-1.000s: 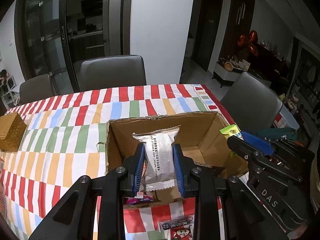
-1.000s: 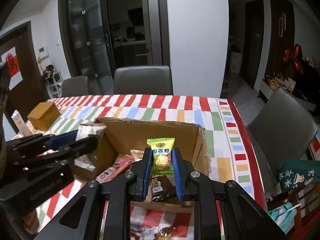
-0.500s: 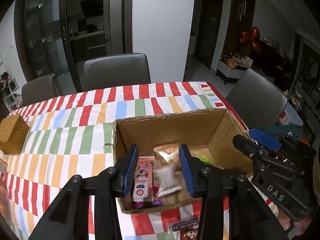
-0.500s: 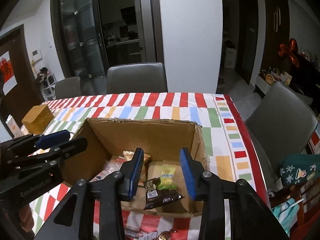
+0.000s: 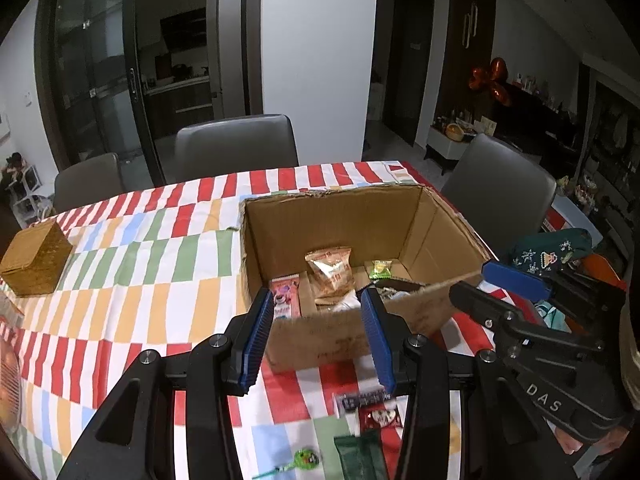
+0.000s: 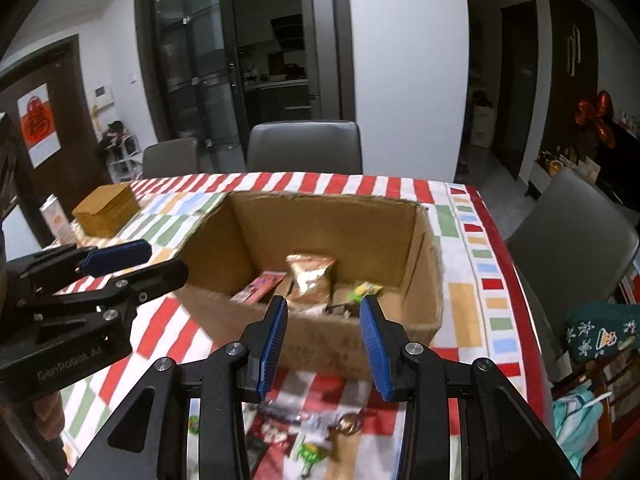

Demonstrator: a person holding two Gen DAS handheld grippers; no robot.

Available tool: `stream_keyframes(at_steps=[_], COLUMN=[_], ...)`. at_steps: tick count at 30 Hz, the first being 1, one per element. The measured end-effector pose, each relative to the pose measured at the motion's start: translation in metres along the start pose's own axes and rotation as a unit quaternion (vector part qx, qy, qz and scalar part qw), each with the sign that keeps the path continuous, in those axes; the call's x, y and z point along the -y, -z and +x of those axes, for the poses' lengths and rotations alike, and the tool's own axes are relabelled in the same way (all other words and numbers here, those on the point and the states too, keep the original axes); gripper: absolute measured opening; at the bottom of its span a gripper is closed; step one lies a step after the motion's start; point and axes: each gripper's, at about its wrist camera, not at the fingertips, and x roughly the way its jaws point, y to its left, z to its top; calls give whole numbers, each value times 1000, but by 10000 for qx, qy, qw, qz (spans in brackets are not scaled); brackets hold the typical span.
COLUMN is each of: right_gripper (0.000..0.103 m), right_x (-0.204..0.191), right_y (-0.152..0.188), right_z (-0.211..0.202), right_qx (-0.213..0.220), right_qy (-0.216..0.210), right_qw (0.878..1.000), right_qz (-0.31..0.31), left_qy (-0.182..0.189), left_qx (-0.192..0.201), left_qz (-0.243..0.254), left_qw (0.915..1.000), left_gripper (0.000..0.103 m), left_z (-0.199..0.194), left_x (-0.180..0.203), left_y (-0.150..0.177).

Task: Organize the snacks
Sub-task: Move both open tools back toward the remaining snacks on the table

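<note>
Holding five snacks, one cardboard box [image 5: 316, 340]

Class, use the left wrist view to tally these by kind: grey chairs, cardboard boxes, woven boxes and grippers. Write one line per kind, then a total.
Grey chairs: 3
Cardboard box: 1
Woven box: 1
Grippers: 2
Total: 7

Home dining room: table [image 5: 120, 280], chairs [image 5: 236, 144]
</note>
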Motion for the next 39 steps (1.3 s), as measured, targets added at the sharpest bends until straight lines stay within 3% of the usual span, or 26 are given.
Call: stream_keyframes(at_steps=[12, 25, 39], right_gripper=[39, 39, 39], right_x=[-25, -29, -27], right_y=[35, 81, 123], right_z=[-37, -36, -15], right_qx=[206, -152, -731], right_qy=[-112, -242, -274], right_qw=[9993, 9994, 9969], right_qz=[-292, -219, -125], left_qy=[-75, -114, 3], left_qx=[76, -226, -984], left_qz=[17, -162, -327], left_qw=[9999, 9995, 9946], left_gripper=[45, 48, 48], left_z=[-37, -40, -6], left_x=[1, 1, 0], left_y=[41, 93, 148])
